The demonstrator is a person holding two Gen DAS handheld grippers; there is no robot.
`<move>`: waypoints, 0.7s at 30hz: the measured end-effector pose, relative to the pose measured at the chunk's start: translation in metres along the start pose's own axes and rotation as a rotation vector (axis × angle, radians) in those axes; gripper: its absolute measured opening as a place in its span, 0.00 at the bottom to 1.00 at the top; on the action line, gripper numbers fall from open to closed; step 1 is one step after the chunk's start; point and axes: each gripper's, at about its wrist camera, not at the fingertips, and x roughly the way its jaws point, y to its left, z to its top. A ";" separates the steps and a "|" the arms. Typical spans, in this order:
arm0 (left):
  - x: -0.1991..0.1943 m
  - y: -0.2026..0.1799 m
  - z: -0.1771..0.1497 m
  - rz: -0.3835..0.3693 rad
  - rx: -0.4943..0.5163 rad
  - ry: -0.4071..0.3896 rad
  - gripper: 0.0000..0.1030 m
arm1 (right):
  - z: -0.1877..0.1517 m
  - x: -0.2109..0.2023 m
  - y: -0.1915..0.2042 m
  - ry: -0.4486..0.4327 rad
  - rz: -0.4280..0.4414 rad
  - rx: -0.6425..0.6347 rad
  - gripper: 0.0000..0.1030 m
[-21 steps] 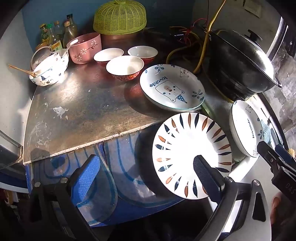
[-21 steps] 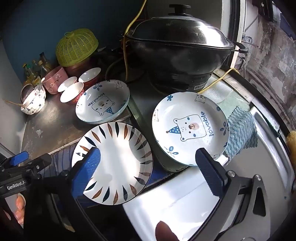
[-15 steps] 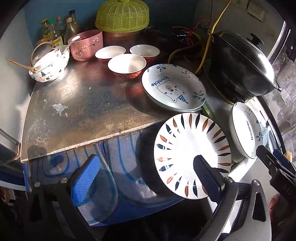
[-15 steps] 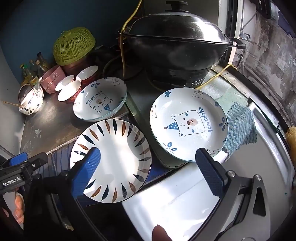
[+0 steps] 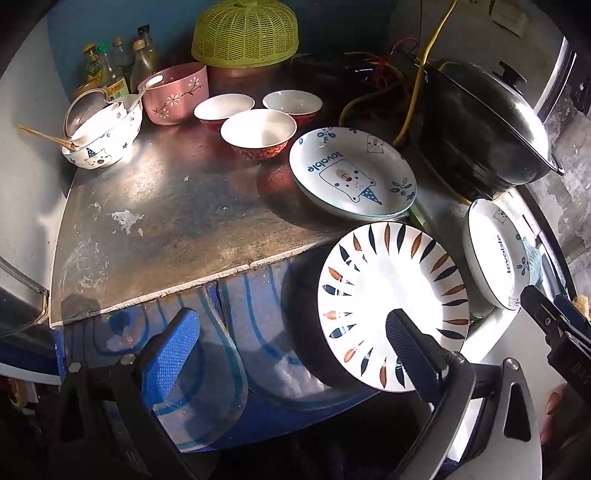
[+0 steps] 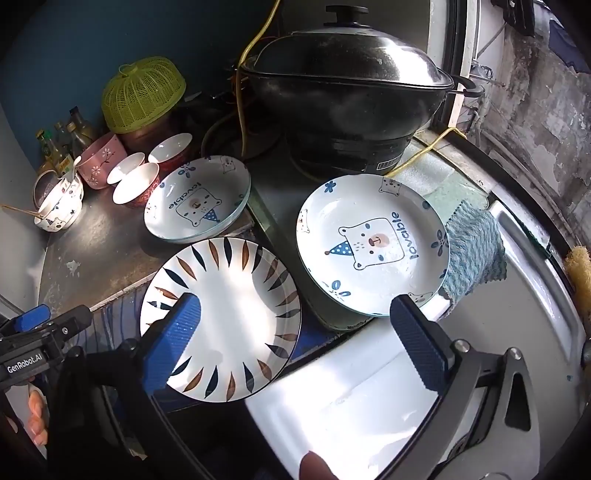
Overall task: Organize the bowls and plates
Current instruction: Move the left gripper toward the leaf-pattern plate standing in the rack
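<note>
1. the left gripper (image 5: 295, 354) is pointing down over the front of the worktop (image 5: 177, 206). its jaws are spread wide and are pinching nothing.
2. the right gripper (image 6: 295, 332) is pointing down too. its jaws are spread wide and are holding nothing.
3. a leaf plate (image 5: 393, 302) is sitting at the front, half past the worktop's edge, on a blue patterned top (image 5: 258, 295). in the left view one blue pad is showing in front of it, but i cannot tell if it is touching.
4. a bear plate (image 5: 352, 173) is lying on the worktop just behind the leaf plate. it seems to be sitting on another plate.
5. a second bear plate (image 6: 373, 245) is lying to the right, in front of the black wok (image 6: 351, 99), with a blue cloth (image 6: 472, 254) just beside it.
6. three small red bowls (image 5: 258, 133) are sitting close together behind the first bear plate.
7. a pink bowl (image 5: 175, 94) is standing to their left, with a spoon in it.
8. white bear bowls (image 5: 103, 136) are stacked at the far left, with sticks poking out.
9. a green basket cover (image 5: 245, 33) and some bottles (image 5: 114, 70) are standing at the back.
10. a bit of a hand (image 6: 37, 417) is showing at the left edge of the right view, under the left gripper.
</note>
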 end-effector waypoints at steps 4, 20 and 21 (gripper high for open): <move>-0.003 0.003 0.000 -0.001 0.003 -0.003 0.99 | 0.000 -0.002 0.001 -0.006 -0.008 0.005 1.00; -0.002 0.010 0.003 -0.003 0.003 0.000 0.99 | 0.000 -0.004 0.004 -0.012 -0.026 0.017 1.00; -0.002 0.009 0.004 -0.002 0.004 0.001 0.99 | 0.000 -0.004 0.005 -0.011 -0.026 0.016 1.00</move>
